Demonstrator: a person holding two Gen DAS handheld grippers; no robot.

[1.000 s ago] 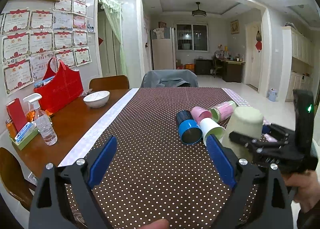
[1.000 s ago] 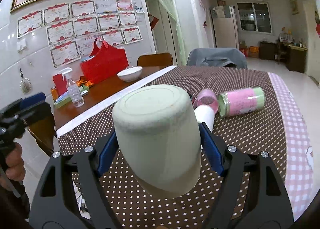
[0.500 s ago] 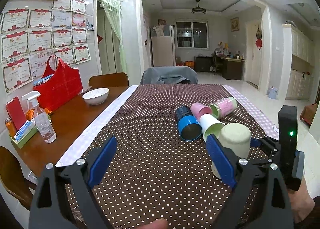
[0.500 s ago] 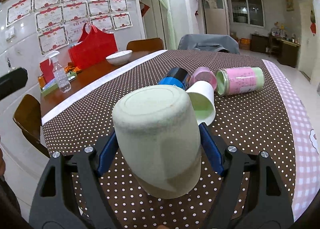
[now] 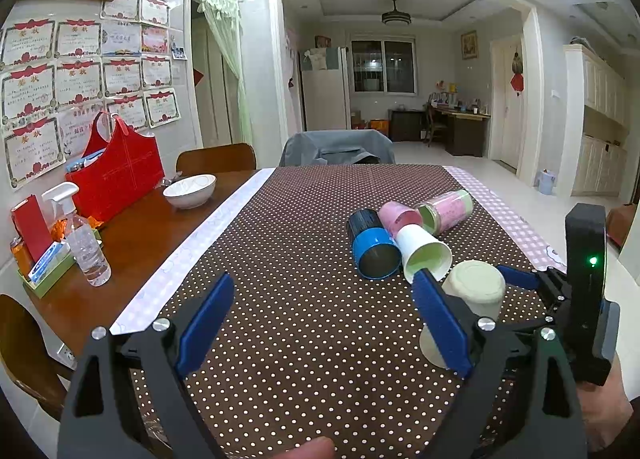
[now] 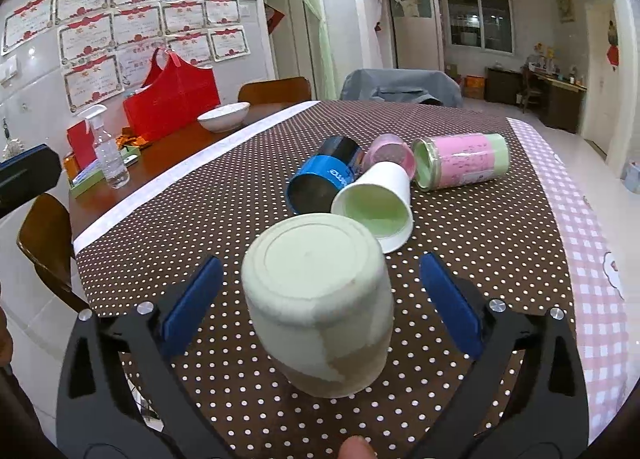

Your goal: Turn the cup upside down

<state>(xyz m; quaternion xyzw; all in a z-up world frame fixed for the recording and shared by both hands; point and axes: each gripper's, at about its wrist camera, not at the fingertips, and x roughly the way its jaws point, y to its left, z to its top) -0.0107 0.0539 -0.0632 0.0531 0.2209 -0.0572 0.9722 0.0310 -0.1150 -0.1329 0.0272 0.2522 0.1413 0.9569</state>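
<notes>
A pale green cup (image 6: 320, 303) stands upside down on the dotted tablecloth, base up, between the fingers of my right gripper (image 6: 320, 299). The right jaws are open, with a gap on each side of the cup. The same cup shows in the left wrist view (image 5: 470, 303), partly behind a blue finger pad. My left gripper (image 5: 320, 323) is open and empty above the cloth, to the left of the cup. Beyond lie a blue-and-black cup (image 6: 324, 179), a white cup with green inside (image 6: 376, 203), a pink cup (image 6: 392, 153) and a pink-and-green jar (image 6: 460, 161), all on their sides.
A brown dotted tablecloth (image 5: 300, 227) covers the table. On the bare wood at left stand a white bowl (image 5: 190, 190), a red bag (image 5: 116, 175), a spray bottle (image 5: 82, 243) and a small tray (image 5: 44, 271). Wooden chairs stand at the far and left edges.
My right gripper lowered the green cup, base up, onto the cloth and opened its jaws off it. The left gripper stayed nearly still.
</notes>
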